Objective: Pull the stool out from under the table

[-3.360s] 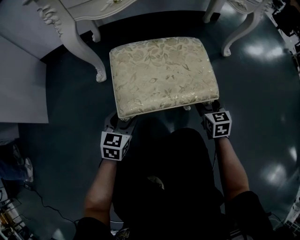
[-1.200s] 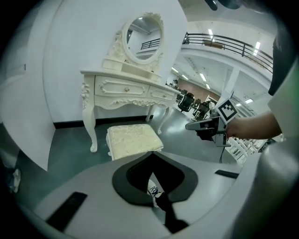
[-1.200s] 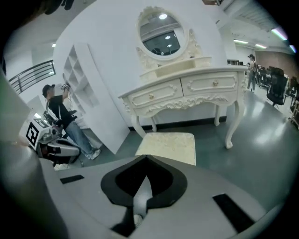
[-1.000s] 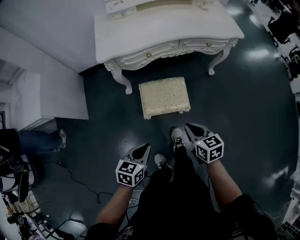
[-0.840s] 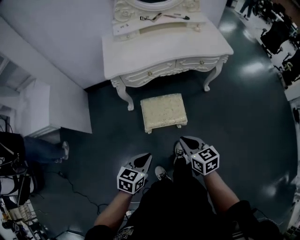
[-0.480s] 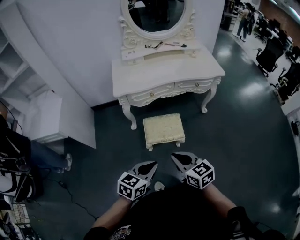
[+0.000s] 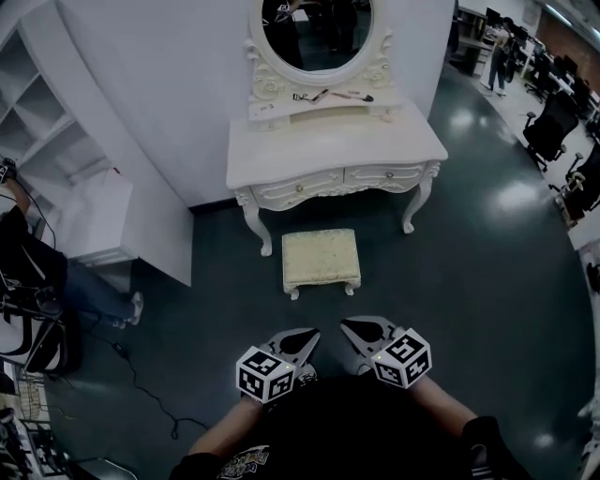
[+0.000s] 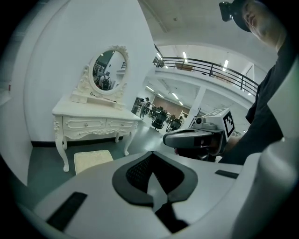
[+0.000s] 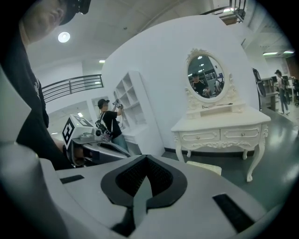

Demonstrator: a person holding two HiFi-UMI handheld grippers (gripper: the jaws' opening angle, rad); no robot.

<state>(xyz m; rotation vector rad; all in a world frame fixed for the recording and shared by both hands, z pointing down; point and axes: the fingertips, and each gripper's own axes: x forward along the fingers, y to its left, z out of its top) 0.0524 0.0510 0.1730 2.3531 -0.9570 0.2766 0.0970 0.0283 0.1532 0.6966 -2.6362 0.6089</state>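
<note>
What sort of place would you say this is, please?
Probably a mock bedroom corner staged inside a large open hall or office: a white dressing table with an oval mirror and a stool stand by a partition wall, while office chairs and a railed mezzanine lie beyond.

Left tongs (image 7: 302, 337) and right tongs (image 7: 361, 330) — off the stool (image 7: 321, 259) now, higher up, well back from it

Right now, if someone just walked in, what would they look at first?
Probably the fancy white dressing table against the wall, with its big oval mirror on top. Next, the small cream stool standing on the dark floor just in front of it. Closest to the camera, the left gripper and right gripper are held side by side, both shut and empty.
</note>
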